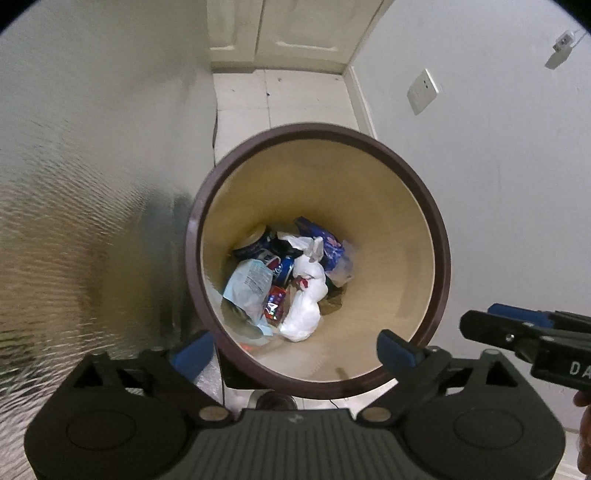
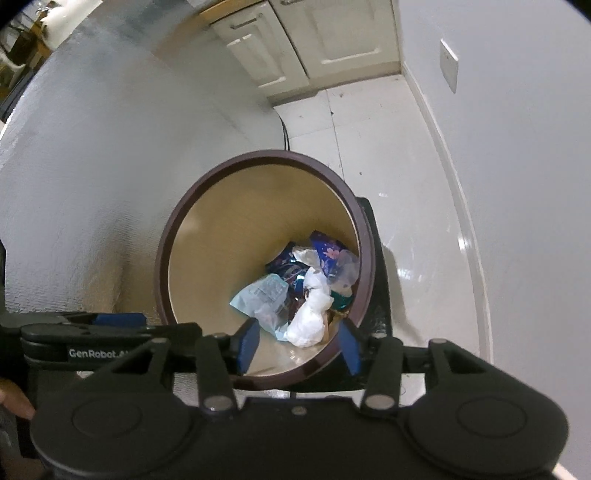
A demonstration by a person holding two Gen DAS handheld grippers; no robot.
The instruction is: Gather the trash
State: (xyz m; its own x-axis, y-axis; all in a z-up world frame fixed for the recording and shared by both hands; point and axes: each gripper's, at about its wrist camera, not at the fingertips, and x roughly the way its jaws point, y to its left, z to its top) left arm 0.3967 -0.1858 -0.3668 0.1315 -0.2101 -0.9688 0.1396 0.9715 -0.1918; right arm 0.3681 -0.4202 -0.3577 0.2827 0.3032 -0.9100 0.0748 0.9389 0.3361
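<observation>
Nearest to us, our left gripper (image 1: 295, 350) hangs over the near rim of the bin (image 1: 439, 236) with its blue-padded fingers (image 1: 397, 350) spread wide and nothing between them. Our right gripper (image 2: 299, 345) sits at the bin's (image 2: 162, 254) near right edge, fingers (image 2: 248, 345) also apart, one inside the rim and one outside it, though we cannot tell whether they touch it. Each gripper shows at the side of the other's view. The bin is round, dark brown at the rim and cream inside. At its bottom lies the trash (image 1: 291, 277): a crumpled white bag (image 1: 304, 302), a pale blue wrapper (image 1: 245, 284) and dark blue packets (image 1: 325, 240), piled together. Beyond the bin we see pale floor tiles (image 1: 280, 96), then cream cabinet doors (image 1: 288, 29), with a wall socket (image 1: 423, 90) on the right
</observation>
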